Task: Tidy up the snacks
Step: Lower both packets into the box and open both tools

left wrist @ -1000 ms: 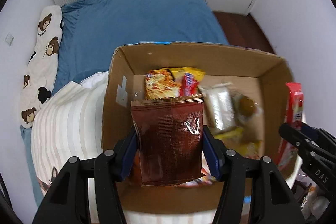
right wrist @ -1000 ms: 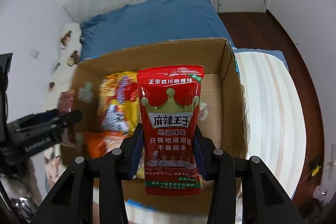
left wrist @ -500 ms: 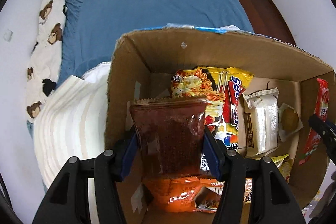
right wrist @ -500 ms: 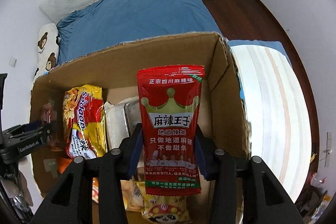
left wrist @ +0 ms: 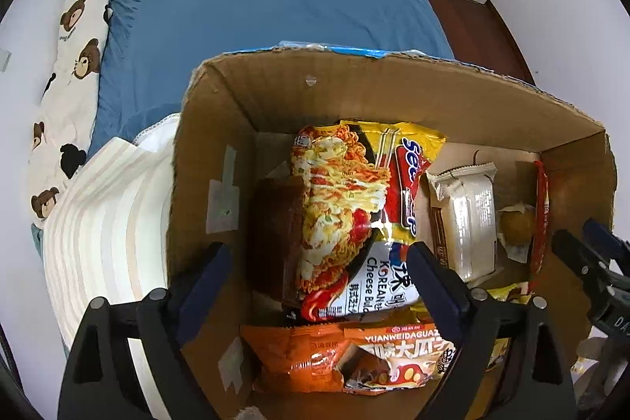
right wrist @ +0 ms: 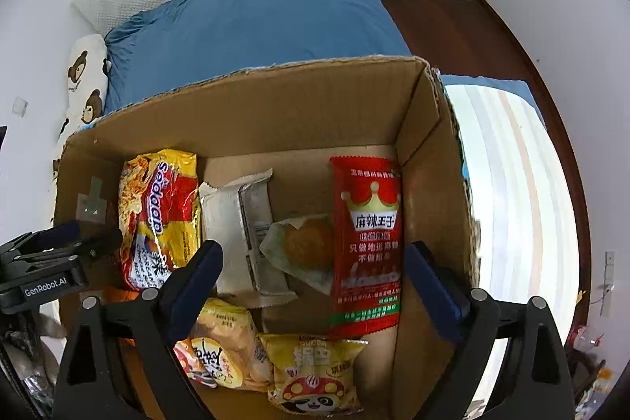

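Both grippers, left [left wrist: 315, 276] and right [right wrist: 313, 272], have just opened their jaws, the brown pack [left wrist: 275, 239] and red pack [right wrist: 366, 243] lie in the box [right wrist: 275, 105], so lift straight up.

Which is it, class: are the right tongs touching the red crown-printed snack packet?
Apart: the right wrist view shows open tongs, packet lying free between.
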{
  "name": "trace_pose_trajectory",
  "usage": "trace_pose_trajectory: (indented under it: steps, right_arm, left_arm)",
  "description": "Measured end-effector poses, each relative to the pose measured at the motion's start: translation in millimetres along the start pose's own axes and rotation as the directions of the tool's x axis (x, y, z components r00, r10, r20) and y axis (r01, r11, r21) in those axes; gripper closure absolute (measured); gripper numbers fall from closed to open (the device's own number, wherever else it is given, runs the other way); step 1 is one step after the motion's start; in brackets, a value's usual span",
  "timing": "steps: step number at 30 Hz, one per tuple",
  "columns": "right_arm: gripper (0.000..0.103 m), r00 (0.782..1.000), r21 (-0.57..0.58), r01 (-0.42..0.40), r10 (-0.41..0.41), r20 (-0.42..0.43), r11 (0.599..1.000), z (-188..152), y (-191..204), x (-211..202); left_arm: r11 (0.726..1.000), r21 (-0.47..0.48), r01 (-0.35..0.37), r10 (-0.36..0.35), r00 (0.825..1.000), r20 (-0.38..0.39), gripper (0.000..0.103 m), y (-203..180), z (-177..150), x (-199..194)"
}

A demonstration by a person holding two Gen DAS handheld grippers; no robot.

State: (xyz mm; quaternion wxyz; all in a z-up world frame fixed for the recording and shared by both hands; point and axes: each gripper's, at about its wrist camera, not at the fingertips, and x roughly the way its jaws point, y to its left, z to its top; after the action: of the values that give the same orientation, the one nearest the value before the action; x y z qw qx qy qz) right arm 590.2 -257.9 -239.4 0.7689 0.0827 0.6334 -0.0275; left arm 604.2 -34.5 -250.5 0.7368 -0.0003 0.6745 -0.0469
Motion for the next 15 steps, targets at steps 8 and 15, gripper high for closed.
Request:
trace_pose_trajectory:
  steps: [8, 15]
  right_arm:
    - [0.007, 1.0, -0.054, 0.019, -0.018, 0.014, 0.998, -20, 10, -10]
    - [0.007, 0.996, -0.075, 0.034, -0.028, 0.083, 0.997, -49, 12, -32]
  left_arm:
    - [1.0, 0.003, -0.012, 0.011, 0.997, 0.07, 0.011, -7, -20, -23]
    - [1.0, 0.003, -0.02, 0.019, 0.989, 0.148, 0.011, -13, -52, -45]
